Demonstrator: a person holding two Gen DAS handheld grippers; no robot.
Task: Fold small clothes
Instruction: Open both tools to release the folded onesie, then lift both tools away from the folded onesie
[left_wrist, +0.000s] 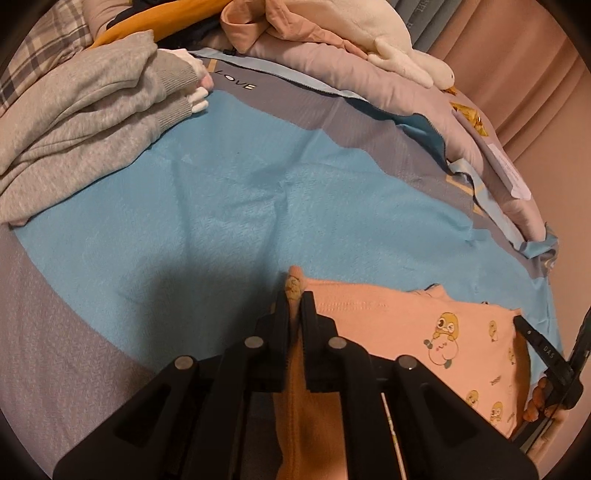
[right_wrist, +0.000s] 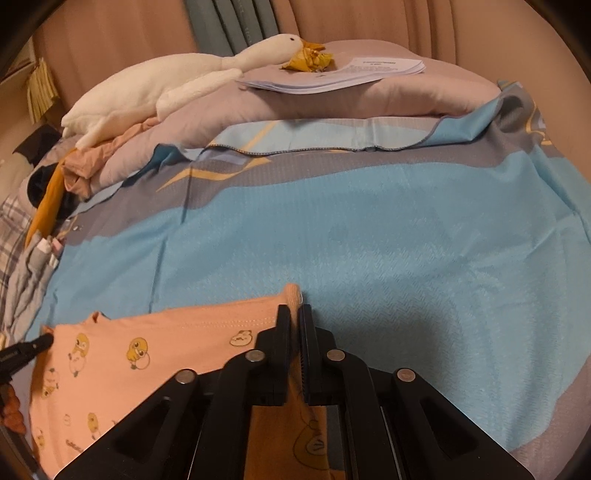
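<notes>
A small peach garment with yellow duck prints (left_wrist: 424, 332) is held stretched between both grippers above the blue and grey bed cover (left_wrist: 221, 184). My left gripper (left_wrist: 294, 295) is shut on one corner of it. My right gripper (right_wrist: 294, 310) is shut on the other corner of the garment (right_wrist: 129, 354). The right gripper's finger shows at the right edge of the left wrist view (left_wrist: 543, 350). The left gripper's finger shows at the left edge of the right wrist view (right_wrist: 26, 350). The garment's lower part hangs down below the jaws.
A pile of grey sweatshirts (left_wrist: 85, 125) lies at the left. A white plush goose (right_wrist: 177, 81), pink bedding (right_wrist: 369, 96) and a stack of papers (right_wrist: 332, 74) lie at the back. A pink curtain (left_wrist: 535, 92) hangs beyond the bed.
</notes>
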